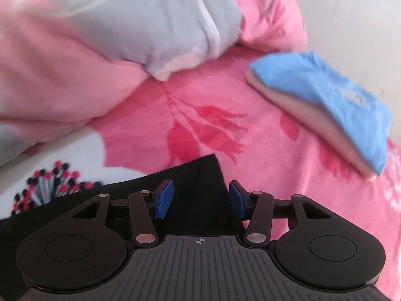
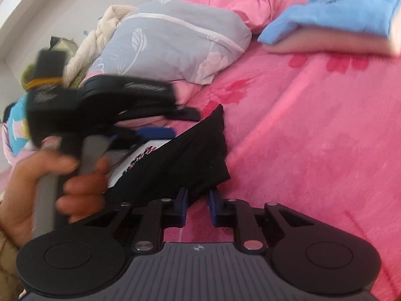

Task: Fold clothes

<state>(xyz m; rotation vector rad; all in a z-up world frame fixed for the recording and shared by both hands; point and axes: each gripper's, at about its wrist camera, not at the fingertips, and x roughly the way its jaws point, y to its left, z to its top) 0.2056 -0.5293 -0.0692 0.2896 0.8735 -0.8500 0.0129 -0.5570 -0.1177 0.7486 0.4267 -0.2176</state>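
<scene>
Two grippers work over one black garment [image 1: 198, 183] that lies on a fuzzy pink blanket [image 1: 250, 150] printed with red leaves and one white flower. The garment is soft, matte and rumpled, with a pointed corner sticking up in the left wrist view. The left gripper [image 1: 201, 198] has its two blue ribbed pads spread wide apart, the black cloth lying between and under them without being pinched. The right gripper [image 2: 198, 207] has its pads drawn closer, a narrow gap between them; the garment's lower edge [image 2: 185, 165] sits just at the tips, and whether it is caught there is hard to tell. In the right wrist view, one hand [image 2: 45, 188] grips the grey handle of the left gripper, which is blurred.

Behind, one grey pillow [image 1: 155, 25] with a white piped seam and pale leaf print rests against a smooth pink quilt [image 1: 50, 75]. One folded stack [image 1: 325, 105], blue cloth over a pale pink layer, lies well apart to the right.
</scene>
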